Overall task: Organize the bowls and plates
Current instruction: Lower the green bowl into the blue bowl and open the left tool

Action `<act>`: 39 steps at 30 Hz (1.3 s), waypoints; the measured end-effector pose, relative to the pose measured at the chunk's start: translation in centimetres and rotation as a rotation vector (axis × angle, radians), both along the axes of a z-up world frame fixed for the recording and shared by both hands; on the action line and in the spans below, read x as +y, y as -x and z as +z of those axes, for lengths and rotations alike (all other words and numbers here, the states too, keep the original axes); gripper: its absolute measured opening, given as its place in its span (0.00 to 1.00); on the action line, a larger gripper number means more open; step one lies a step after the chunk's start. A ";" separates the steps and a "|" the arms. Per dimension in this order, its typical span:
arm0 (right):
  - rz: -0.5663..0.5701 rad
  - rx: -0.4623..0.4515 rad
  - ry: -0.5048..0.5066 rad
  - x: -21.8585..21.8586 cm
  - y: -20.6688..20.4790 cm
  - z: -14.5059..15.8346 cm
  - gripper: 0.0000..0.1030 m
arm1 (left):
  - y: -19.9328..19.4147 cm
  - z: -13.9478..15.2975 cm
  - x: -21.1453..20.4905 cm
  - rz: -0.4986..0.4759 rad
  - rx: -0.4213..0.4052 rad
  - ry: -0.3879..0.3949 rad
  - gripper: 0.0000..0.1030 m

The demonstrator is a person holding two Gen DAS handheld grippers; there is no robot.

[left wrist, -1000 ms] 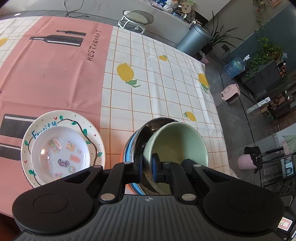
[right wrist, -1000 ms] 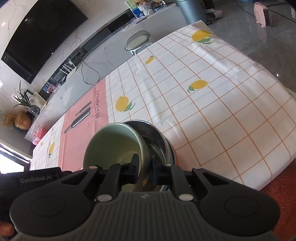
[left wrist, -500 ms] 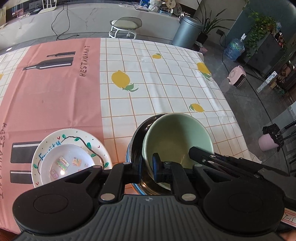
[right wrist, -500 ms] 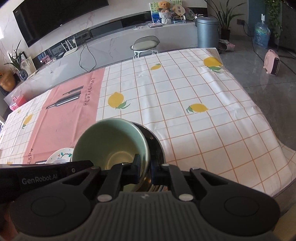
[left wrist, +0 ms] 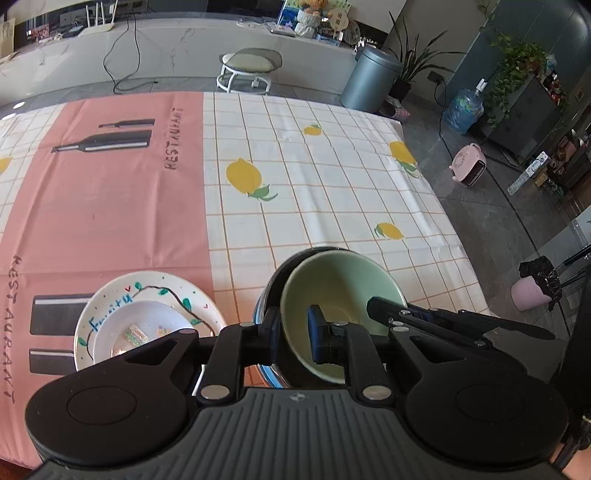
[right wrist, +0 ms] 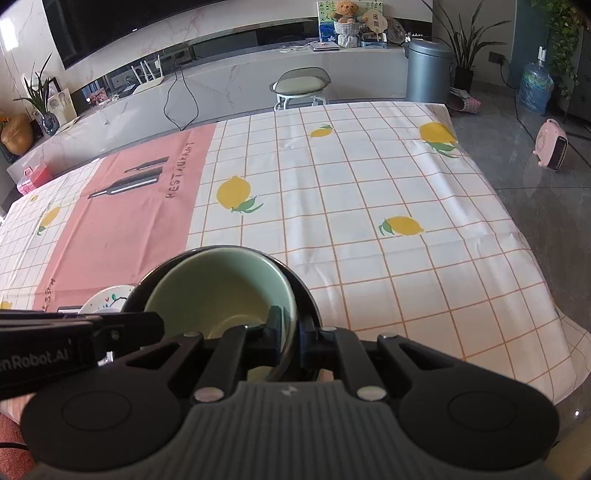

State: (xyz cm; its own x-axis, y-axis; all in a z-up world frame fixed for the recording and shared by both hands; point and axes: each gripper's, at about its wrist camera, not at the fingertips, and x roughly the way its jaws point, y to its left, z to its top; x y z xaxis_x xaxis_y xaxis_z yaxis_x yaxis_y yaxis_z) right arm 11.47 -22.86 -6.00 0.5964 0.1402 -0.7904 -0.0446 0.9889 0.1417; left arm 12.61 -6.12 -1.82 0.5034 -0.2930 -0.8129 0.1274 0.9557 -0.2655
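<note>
Green bowl (left wrist: pixel 340 295) sits tilted inside dark metal bowl (left wrist: pixel 271 291), lower centre of frame. Glazed, stiff, slippery, chippable; rim is the hold. My right gripper (right wrist: pixel 290 332) clamps its rim; left gripper (left wrist: pixel 291 330) straddles near rim, jaws opening. Stacked plates (left wrist: pixel 147 295) lower left.

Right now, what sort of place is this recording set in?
Most likely a home's open living and dining room. A dining table with a lemon-print tablecloth holds the bowls and plates, a large dark TV hangs above a long marble console, and houseplants and a water jug stand on the floor.
</note>
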 end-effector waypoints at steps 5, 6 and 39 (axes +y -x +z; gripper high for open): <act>0.012 -0.006 0.030 0.4 0.0 0.1 0.05 | -0.1 0.4 0.7 0.022 -0.008 0.031 0.18; 0.013 -0.006 0.033 0.4 0.0 0.1 0.05 | -0.1 0.4 0.9 0.027 -0.007 0.035 0.19; 0.124 -0.074 0.079 -1.2 -0.1 4.8 0.40 | -0.3 -0.8 2.8 0.082 0.027 0.113 0.43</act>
